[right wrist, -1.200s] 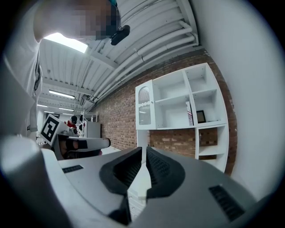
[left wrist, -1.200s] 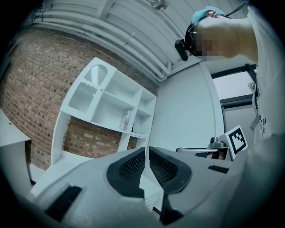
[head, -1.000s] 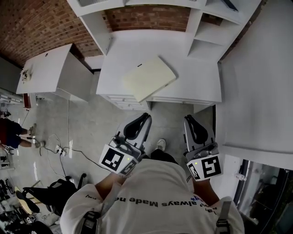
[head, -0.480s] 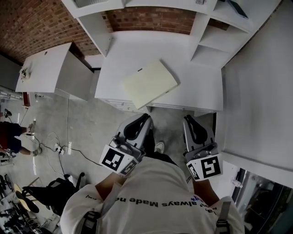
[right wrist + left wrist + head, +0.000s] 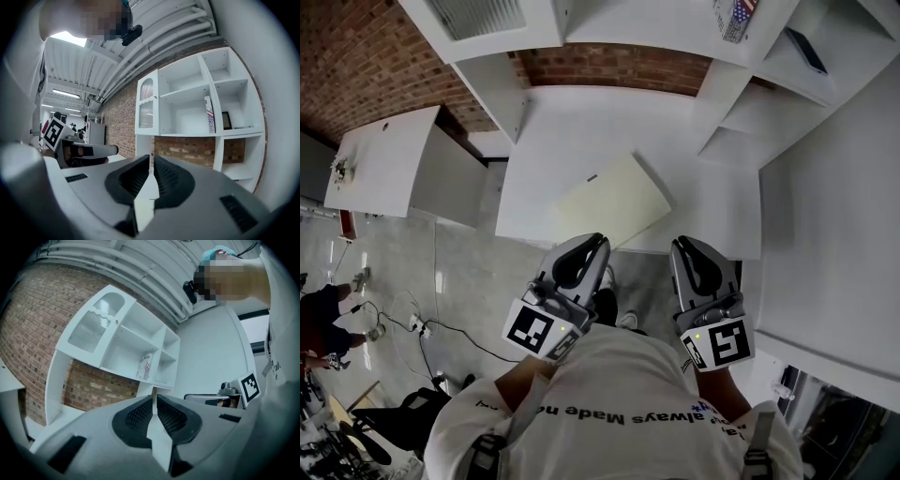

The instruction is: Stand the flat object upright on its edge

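Fingers (image 5: 579,261) pressed together and empty, the left gripper (image 5: 592,240) and right gripper (image 5: 682,244) point side by side at a smooth white desk (image 5: 581,117) in the head view. The flat object (image 5: 614,199), a pale cream rectangular pad, lies flat and askew near the desk's front edge, just beyond both tips. A black-and-white marker cube (image 5: 532,328) caps the left gripper.

In the left gripper view, the ribbed black pads (image 5: 140,416) meet along a thin seam with nothing between them. Behind them are white box shelves (image 5: 126,341) against a rough red brick wall (image 5: 28,329).

In the right gripper view, the dark textured pads (image 5: 133,180) are likewise closed on nothing. A slim book (image 5: 209,115) stands upright in one square shelf compartment.
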`<state>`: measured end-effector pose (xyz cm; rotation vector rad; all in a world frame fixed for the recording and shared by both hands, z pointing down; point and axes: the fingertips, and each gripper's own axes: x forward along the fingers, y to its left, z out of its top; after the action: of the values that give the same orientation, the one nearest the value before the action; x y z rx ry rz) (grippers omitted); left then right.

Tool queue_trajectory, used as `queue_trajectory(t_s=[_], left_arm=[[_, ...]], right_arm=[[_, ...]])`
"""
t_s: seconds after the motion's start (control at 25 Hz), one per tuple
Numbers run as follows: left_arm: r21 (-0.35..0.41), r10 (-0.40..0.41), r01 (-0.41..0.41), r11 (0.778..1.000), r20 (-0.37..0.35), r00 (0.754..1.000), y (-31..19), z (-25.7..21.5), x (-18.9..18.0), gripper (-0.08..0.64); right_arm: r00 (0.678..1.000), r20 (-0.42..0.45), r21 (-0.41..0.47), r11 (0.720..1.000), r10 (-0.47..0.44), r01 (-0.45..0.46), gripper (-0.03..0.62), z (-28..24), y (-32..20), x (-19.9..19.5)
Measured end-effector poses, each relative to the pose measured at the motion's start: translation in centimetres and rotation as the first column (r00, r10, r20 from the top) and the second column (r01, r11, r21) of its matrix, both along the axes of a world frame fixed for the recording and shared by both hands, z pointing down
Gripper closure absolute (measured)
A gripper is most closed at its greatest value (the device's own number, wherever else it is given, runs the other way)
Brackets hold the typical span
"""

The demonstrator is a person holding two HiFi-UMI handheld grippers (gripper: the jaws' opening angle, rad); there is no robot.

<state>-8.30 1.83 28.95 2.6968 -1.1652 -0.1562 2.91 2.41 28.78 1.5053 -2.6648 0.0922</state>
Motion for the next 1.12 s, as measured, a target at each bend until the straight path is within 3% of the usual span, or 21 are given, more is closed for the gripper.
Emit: queue_trajectory(t_s=[0.28, 0.6, 0.92, 1.12], left_arm=[[0.009, 0.009, -0.009, 1.000, -0.005, 1.000, -5.6, 0.0, -2.8, 0.525], [-0.004, 0.024, -0.024, 1.000, -0.013, 1.000, -7.4, 0.4, -3.9, 0.525], [-0.056, 0.023, -0.025, 0.998, -0.049, 0.999, -8.6, 0.9, -3.2, 0.525], [-0.025, -0.003, 0.002, 1.000, -0.023, 1.000, -9.3, 0.3, -1.9, 0.525]], right_arm=[[1.000, -0.013, 0.010, 1.000, 0.010, -0.010, 0.558, -0.1, -5.6, -2.5], [1.000, -0.014, 0.010, 1.000, 0.022, -0.022, 0.558, 0.2, -7.4, -3.8], [0.999, -0.036, 0.014, 0.999, 0.029, -0.029, 0.558, 0.3, -8.3, -2.9], [0.998, -0.061, 0.035, 0.999, 0.022, -0.020, 0.558, -0.1, -8.8, -1.3]])
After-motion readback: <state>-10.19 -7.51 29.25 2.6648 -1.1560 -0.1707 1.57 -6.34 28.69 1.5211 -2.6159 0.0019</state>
